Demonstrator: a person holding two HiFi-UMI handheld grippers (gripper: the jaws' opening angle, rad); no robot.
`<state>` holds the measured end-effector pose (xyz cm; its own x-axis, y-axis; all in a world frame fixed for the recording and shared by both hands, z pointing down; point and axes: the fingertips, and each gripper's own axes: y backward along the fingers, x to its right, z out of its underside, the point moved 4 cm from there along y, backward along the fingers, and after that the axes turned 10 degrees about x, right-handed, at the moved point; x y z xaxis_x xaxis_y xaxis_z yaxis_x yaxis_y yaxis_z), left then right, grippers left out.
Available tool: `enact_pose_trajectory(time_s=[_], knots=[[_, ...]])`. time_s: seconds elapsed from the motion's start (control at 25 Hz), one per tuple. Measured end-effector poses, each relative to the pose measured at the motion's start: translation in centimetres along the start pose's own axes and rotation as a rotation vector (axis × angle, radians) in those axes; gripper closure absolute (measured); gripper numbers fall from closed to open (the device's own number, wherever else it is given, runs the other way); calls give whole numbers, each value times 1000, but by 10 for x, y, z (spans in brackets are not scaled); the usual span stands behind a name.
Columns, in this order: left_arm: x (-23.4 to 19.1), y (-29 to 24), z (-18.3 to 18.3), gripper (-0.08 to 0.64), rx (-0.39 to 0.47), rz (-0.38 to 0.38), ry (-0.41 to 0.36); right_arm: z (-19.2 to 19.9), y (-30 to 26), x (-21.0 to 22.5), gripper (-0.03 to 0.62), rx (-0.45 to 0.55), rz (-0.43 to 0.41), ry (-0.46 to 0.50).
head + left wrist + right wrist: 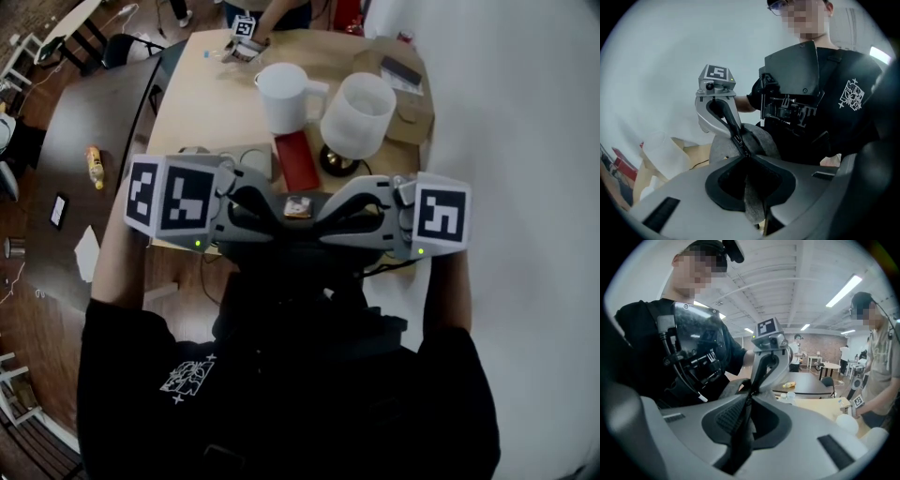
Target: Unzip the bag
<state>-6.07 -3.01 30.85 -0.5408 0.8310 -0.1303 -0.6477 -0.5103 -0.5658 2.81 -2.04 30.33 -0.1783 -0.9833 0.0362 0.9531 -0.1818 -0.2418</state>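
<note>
jaws of left gripper [744, 156] and right gripper [750, 393], nearly closed, pinch grey bag [764, 140].

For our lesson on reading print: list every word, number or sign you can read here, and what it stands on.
No words or numbers can be read.
Cube on the left claw and cube on the right claw: black-and-white square markers, no letters.
Black shirt: white emblem, too small to read.
Grey bag: no label shows.
</note>
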Motion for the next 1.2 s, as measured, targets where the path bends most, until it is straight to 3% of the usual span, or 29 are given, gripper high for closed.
enact_pose_trajectory(time_s=[0.44,0.6,0.96,1.2], knots=[[-4,13,4,529,228,-231,47,-3,5,8,568,15,67,-56],[-9,16,3,534,291,-266,107,-3,9,11,568,39,101,-77],[-9,21,0,554,455,-350,157,-2,13,13,571,65,149,-97],[-9,23,2,555,496,-367,178,-2,14,14,571,74,168,-87]])
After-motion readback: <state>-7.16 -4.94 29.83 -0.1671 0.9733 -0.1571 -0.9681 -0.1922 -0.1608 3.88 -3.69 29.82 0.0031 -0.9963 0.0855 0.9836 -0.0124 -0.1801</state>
